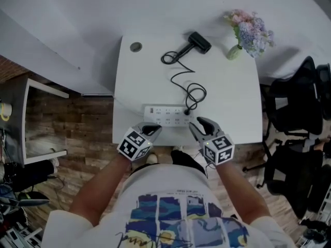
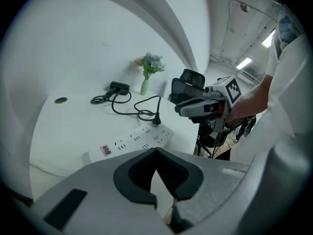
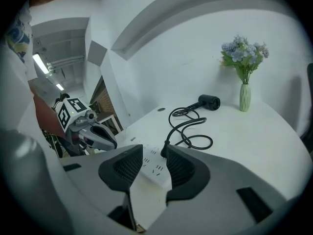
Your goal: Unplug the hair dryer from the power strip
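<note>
A black hair dryer (image 1: 195, 43) lies at the back of the white table (image 1: 232, 102). Its cord (image 1: 183, 79) loops forward to a black plug (image 1: 187, 111) seated in the white power strip (image 1: 165, 116) near the front edge. My right gripper (image 1: 200, 124) hovers just in front of the strip's right end, open, with nothing between its pads; in the right gripper view the plug (image 3: 164, 150) shows just past its pads (image 3: 182, 168). Over the strip's left end, at the table edge, my left gripper (image 1: 151, 130) is shut and empty.
A vase of flowers (image 1: 247, 32) stands at the back right corner. A round cable hole (image 1: 136, 47) sits at the back left. Black office chairs (image 1: 297, 112) crowd the table's right side. A grey shelf unit (image 1: 31, 118) stands to the left.
</note>
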